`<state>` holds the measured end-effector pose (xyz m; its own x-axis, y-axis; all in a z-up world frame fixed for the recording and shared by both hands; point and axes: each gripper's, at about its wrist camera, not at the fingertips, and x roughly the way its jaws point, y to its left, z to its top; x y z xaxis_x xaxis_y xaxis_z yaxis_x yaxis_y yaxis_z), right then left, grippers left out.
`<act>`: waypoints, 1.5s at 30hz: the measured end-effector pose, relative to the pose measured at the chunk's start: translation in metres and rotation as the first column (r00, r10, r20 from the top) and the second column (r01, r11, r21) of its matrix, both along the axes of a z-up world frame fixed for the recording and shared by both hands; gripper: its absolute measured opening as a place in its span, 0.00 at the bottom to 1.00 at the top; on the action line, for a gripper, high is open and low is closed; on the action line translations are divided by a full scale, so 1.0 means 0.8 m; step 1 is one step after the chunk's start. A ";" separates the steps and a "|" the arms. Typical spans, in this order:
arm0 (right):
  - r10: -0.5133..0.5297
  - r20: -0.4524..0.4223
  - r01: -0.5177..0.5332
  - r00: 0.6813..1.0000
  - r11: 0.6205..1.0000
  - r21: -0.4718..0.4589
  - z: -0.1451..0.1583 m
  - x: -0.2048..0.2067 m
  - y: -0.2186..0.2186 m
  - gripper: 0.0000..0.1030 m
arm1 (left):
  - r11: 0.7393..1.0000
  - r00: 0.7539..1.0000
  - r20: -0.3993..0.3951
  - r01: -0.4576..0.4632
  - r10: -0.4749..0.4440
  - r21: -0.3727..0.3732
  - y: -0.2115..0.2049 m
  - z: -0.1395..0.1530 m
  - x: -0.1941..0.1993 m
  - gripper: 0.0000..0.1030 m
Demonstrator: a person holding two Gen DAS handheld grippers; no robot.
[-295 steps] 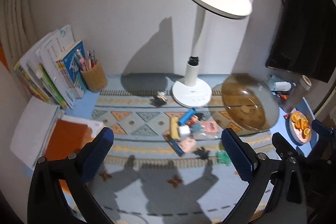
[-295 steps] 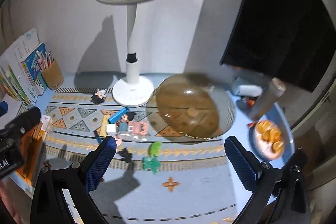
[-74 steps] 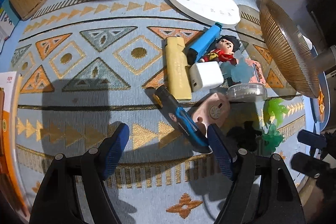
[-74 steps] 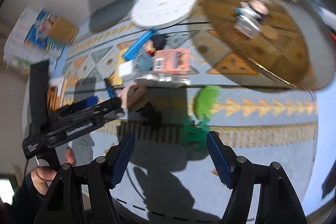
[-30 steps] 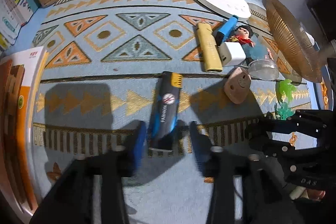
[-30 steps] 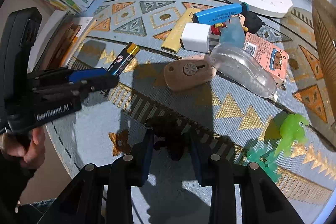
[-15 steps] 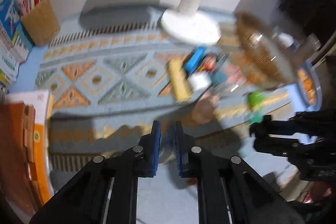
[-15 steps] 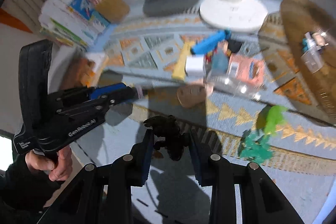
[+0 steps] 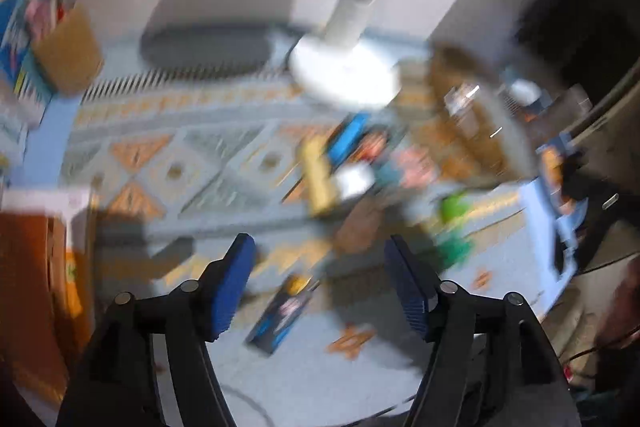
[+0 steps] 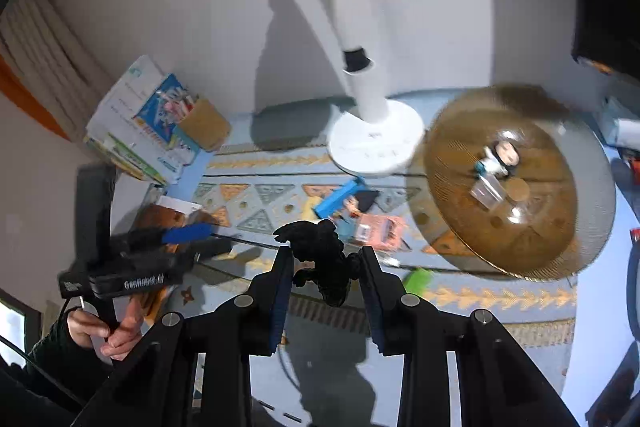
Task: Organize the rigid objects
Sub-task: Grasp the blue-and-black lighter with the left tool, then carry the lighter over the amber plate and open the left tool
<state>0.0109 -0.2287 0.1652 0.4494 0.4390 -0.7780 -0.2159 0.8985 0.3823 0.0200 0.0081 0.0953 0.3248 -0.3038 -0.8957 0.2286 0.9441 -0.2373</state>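
Holding a black toy figure [image 10: 322, 259] clear of the mat, the right gripper [image 10: 325, 277] has its jaws drawn narrow, both pads pressed against the figure's sides.

Landmark: white lamp base [image 10: 376, 143], standing on the patterned mat [image 10: 500, 297] by the wall.

- Amber glass bowl [image 10: 560, 227]: just right of the lamp base, tilted; a small white-and-black figurine [image 10: 500, 157] and a clear piece lie inside it.
- Blue bar [image 10: 338, 201], pink card [image 10: 378, 229]: in front of the lamp base, close together in the loose cluster.
- Green toy [image 10: 418, 279]: further forward from the lamp base, near the bowl's lower rim.
- Blue-and-black flat tool [image 9: 282, 311]: on the mat well in front of the lamp base, lying below and between the left gripper's fingers, touched by neither; the left wrist view is heavily blurred, so its outline is only approximate.
- Left gripper [image 9: 322, 287]: jaws have just been opening and stand well apart, nothing clamped.
- Brown pen cup [image 10: 204, 125] and stacked books [image 10: 136, 131]: left of the lamp base, against the wall.
- Hand [image 10: 106, 327] on the left gripper's handle: far left-forward of the lamp base.
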 end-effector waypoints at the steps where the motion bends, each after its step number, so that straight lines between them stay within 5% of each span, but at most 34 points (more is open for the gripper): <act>1: -0.005 -0.021 0.005 1.000 1.000 0.012 -0.008 0.002 -0.002 0.31 | 1.000 0.999 -0.050 0.014 -0.014 0.010 0.000 -0.021 -0.003 0.64; 4: 0.007 -0.063 -0.005 0.998 1.000 0.030 -0.027 0.005 -0.003 0.31 | 0.994 0.989 -0.143 0.057 -0.043 0.092 -0.009 -0.071 -0.014 0.63; 8: 0.036 -0.073 -0.034 0.997 0.999 0.027 -0.032 0.003 0.001 0.31 | 0.980 0.987 -0.159 0.061 -0.031 0.190 -0.017 -0.104 -0.025 0.54; 10: 0.045 -0.077 -0.043 0.996 0.999 0.022 -0.035 0.002 0.002 0.31 | 0.976 0.991 -0.125 0.074 -0.048 0.206 -0.026 -0.101 -0.028 0.25; 12: 0.046 -0.082 -0.044 0.996 0.999 0.025 -0.037 0.002 -0.002 0.31 | 0.973 0.992 -0.111 0.083 -0.060 0.217 -0.033 -0.099 -0.029 0.20; 20: -0.001 -0.031 0.002 1.000 0.999 0.040 -0.008 0.003 -0.040 0.31 | 0.999 0.999 0.040 0.018 -0.017 -0.037 -0.049 0.002 -0.021 0.20; 27: -0.116 0.079 0.112 0.990 0.993 0.046 0.044 0.000 -0.106 0.31 | 0.989 0.964 0.253 0.109 -0.080 -0.103 -0.119 0.110 -0.010 0.20; 32: -0.229 0.130 0.221 0.965 0.973 0.067 0.070 -0.004 -0.171 0.31 | 0.972 0.932 0.344 0.176 -0.113 -0.158 -0.176 0.155 -0.001 0.20; 38: -0.298 0.136 0.288 0.945 0.953 0.090 0.077 -0.001 -0.230 0.31 | 0.953 0.911 0.381 0.242 -0.159 -0.180 -0.243 0.171 0.010 0.20; 45: -0.288 0.020 0.287 0.957 0.957 0.050 0.027 0.025 -0.254 0.31 | 0.953 0.944 0.280 0.236 -0.178 -0.190 -0.305 0.120 0.030 0.20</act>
